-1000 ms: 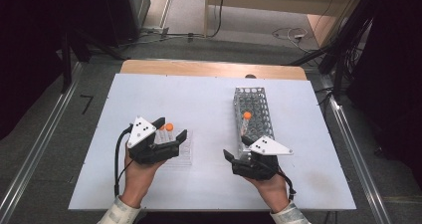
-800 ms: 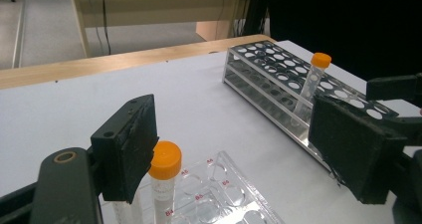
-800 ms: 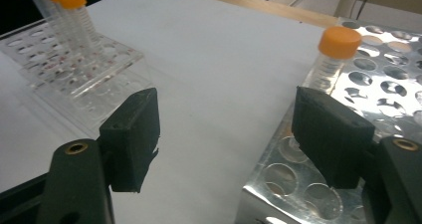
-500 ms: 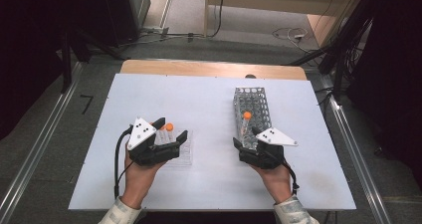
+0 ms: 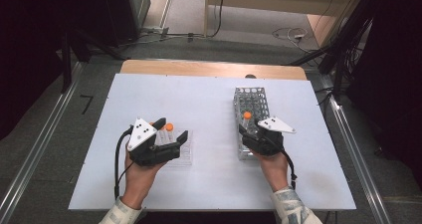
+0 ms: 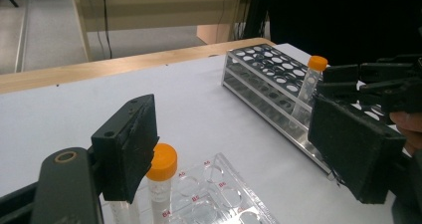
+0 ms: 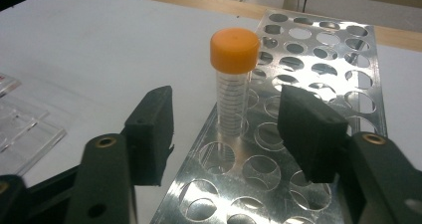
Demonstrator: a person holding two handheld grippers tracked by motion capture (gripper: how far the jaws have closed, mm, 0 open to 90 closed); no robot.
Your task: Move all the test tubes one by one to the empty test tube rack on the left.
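Note:
An orange-capped tube [image 7: 234, 84] stands upright in a hole of the metal rack [image 7: 318, 50], near its left edge. My right gripper [image 7: 229, 134] is open with one jaw on each side of the tube's lower part, and neither pad touches it. Its jaws have just been closing. From above, the right gripper [image 5: 250, 130] sits just behind that tube [image 5: 247, 117]. My left gripper [image 6: 239, 149] is open over the clear plastic rack [image 6: 224, 194]. A second orange-capped tube [image 6: 161, 164] stands right beside its left pad [image 6: 127, 144]. From above, the left gripper [image 5: 171, 130] straddles this tube [image 5: 169, 128].
The metal rack [image 5: 251, 99] runs lengthwise away from me at the right of the white table [image 5: 209, 99], with many unfilled holes. The clear rack [image 5: 183, 153] lies at the left. A wooden strip [image 5: 209, 68] borders the table's far edge.
My right gripper has moved away from me along the metal rack up to the tube, and its jaws have narrowed around it. The left gripper has stayed where it was.

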